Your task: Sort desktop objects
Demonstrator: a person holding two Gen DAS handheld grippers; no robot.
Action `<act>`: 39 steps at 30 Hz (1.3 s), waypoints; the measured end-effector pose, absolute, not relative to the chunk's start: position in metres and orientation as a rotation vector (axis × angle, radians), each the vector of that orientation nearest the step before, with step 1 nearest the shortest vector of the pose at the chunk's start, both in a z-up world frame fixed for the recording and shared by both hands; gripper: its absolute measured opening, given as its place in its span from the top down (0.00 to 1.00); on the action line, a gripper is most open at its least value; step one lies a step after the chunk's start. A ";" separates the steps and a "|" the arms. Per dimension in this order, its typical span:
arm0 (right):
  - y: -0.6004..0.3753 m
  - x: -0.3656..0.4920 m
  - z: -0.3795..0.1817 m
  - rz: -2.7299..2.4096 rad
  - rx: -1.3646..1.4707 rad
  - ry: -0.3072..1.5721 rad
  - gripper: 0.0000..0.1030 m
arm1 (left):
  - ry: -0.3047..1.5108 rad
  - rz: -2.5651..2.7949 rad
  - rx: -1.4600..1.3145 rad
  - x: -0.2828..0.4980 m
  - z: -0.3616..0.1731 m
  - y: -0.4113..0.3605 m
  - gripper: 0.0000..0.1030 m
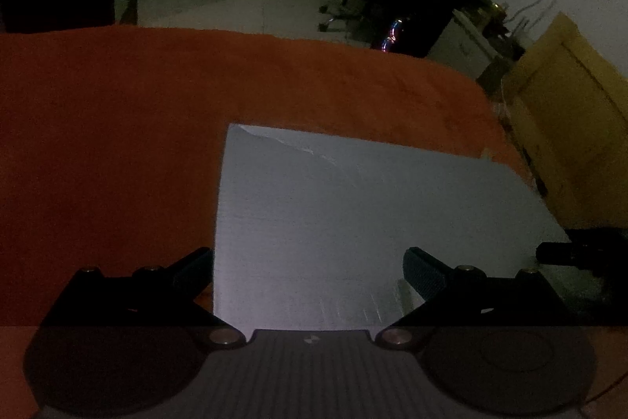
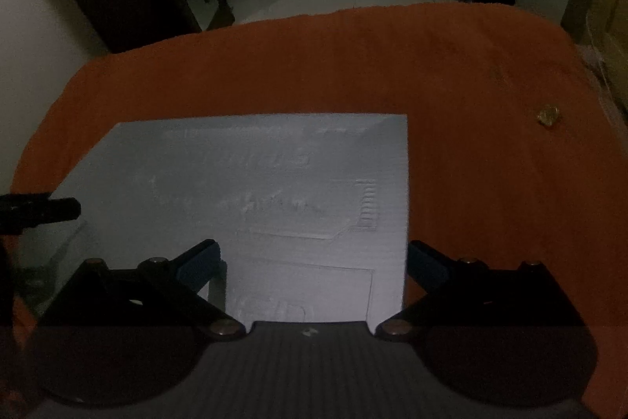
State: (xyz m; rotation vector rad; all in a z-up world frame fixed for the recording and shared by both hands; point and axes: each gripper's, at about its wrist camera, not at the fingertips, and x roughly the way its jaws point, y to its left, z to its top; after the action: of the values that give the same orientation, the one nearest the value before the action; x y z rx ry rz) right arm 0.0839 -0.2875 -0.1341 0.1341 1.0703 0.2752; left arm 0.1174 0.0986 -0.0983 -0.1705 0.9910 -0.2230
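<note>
Desktop objects in view are few: a flat pale grey rectangular corrugated board point(image 1: 333, 222) lying on the orange cloth-covered table point(image 1: 117, 144), and a small shiny crumpled bit point(image 2: 548, 114) on the cloth, too small to identify.

Left gripper point(image 1: 310, 269): jaws spread wide, nothing between them. Board sits directly ahead and below; its left edge runs just inside the left finger, with the rest extending forward and to the right.

Right gripper point(image 2: 314, 264): also wide open and empty. Board lies ahead and below; its right edge lines up just inside the right finger. Shiny bit is well ahead and to the right, clear of the board.

A dark rod-like part shows at the right edge of the left view and the left edge of the right view; likely the other gripper.

Judgement: sorting not started, approach phase. Board lies flat, so a top pinch won't work. Best to come in low at an edge, slide one finger under, then close. Lighting is dim, so go slow.
</note>
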 end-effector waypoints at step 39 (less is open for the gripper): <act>-0.270 0.024 -0.223 0.182 0.184 1.107 0.00 | 1.014 -0.185 -0.085 0.093 -0.174 0.083 0.01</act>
State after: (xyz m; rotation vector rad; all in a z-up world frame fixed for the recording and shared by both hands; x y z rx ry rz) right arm 0.0239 -0.2697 -0.2231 0.1839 1.1069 0.1819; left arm 0.0934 0.0833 -0.1739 -0.0848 1.0137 -0.1855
